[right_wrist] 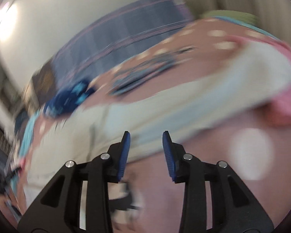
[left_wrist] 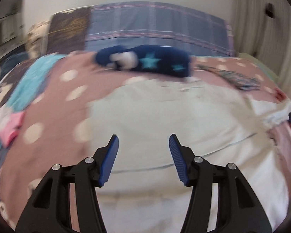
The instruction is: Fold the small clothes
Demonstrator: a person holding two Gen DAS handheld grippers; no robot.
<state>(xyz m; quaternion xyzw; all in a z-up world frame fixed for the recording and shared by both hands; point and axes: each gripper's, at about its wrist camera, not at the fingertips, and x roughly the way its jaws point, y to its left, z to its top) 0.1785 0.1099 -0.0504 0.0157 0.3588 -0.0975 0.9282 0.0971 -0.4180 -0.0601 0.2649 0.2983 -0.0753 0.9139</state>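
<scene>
Pink dotted bedspread (left_wrist: 54,97) carrying a flat cream cotton garment (left_wrist: 155,120), centre. Left tongs (left_wrist: 143,160) and right tongs (right_wrist: 145,155) both spread, empty, above it. Advice: pinch matching hem corners, lift evenly, fold toward the navy star-print garment (left_wrist: 157,61).

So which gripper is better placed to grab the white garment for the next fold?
Probably left. The left gripper hangs open and squarely over the white garment on the dotted bedcover. The right gripper is open too, but only at the garment's edge, in a blurred view.
</scene>
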